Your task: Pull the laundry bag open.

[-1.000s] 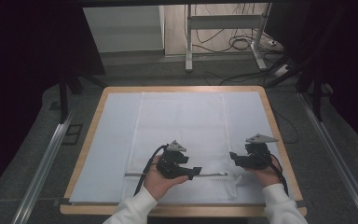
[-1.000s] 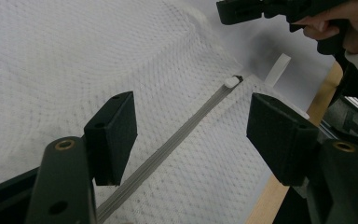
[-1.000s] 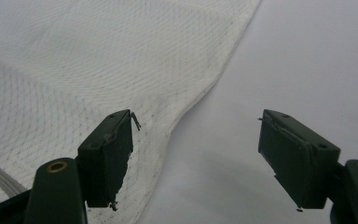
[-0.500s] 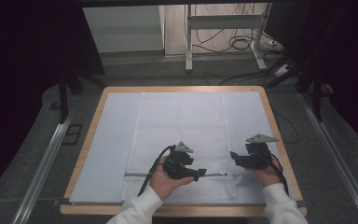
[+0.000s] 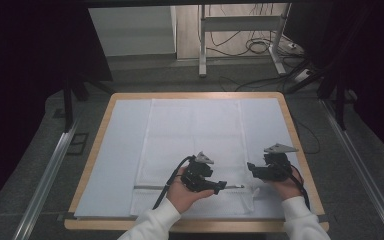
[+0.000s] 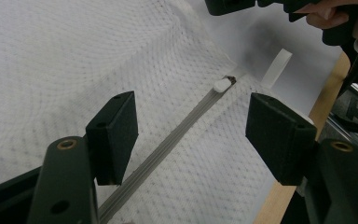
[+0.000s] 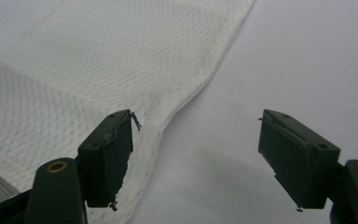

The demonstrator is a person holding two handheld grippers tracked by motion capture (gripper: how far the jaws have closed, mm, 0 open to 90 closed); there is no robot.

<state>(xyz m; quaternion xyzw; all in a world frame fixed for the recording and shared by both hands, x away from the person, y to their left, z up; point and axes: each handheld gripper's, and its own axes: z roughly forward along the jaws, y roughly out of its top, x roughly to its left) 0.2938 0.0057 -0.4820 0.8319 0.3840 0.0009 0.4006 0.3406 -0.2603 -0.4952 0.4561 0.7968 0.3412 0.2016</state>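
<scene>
A white mesh bag (image 5: 195, 135) lies flat on the pale sheet (image 5: 120, 150) that covers the table. A grey zipper (image 5: 150, 187) runs across the bag near its front edge and ends at a white slider (image 5: 240, 186). My left gripper (image 5: 221, 187) points right along the zipper, open. In the left gripper view the zipper (image 6: 168, 144) passes between the wide-apart pads (image 6: 114, 130), and the slider (image 6: 222, 85) lies a little ahead of my left gripper (image 6: 191, 126). My right gripper (image 5: 252, 170) is open at the bag's right edge. In its own view my right gripper (image 7: 196, 154) straddles the bag's hem (image 7: 186, 93).
A white tag (image 6: 277, 67) sticks out past the slider. The table's wooden rim (image 5: 300, 150) runs close to the right hand. Beyond the table stand a metal frame (image 5: 240, 30) and loose cables (image 5: 260, 47) on the floor.
My left gripper has slid a short way to the right along the zipper, closer to the slider. The right gripper has stayed where it was.
</scene>
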